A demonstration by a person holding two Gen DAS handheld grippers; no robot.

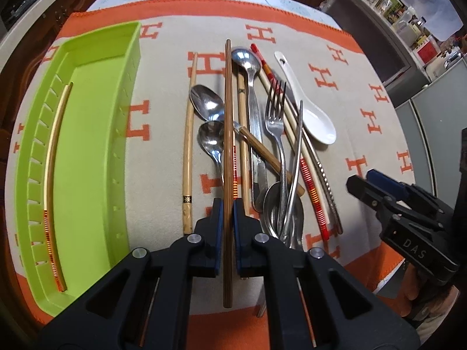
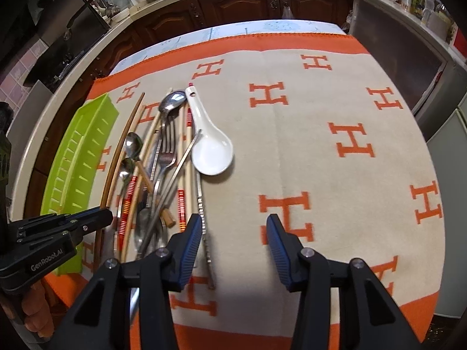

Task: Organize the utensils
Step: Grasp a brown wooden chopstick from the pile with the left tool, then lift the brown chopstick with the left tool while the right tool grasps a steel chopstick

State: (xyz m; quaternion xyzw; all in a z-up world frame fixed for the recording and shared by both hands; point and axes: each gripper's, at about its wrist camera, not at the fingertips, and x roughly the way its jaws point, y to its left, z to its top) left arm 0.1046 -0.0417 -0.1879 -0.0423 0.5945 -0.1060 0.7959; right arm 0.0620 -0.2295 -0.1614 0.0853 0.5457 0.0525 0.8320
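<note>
**Left tool pinches a dark chopstick above the utensil pile**

At the far left a lime-green tray (image 1: 96,134) lies on the orange-and-grey cloth (image 1: 364,134) that covers the surface. One pale chopstick with an orange-striped end (image 1: 51,180) rests inside it, along its slotted left wall.

Just right of the tray, a light wooden chopstick (image 1: 188,151) lies alone on the cloth. Beside it the left tool (image 1: 228,213) is closed tight on a dark brown chopstick (image 1: 228,110), gripping it near the lower end; the stick runs straight away from the camera over the pile.

The pile itself sits mid-cloth: two steel spoons (image 1: 205,102) overlapping, a longer steel spoon (image 1: 248,64), a fork (image 1: 275,110), more wooden and red-striped chopsticks (image 1: 313,201) crossing each other, and a ridged metal chopstick (image 1: 328,189). A white ceramic soup spoon (image 1: 315,116) lies at the pile's right edge, bowl up.

Further right, the right tool (image 2: 235,250) hovers over bare cloth with its fingers spread wide and nothing between them; its left finger is over the ridged metal chopstick. A hand (image 2: 35,312) holds the left tool's handle.
</note>
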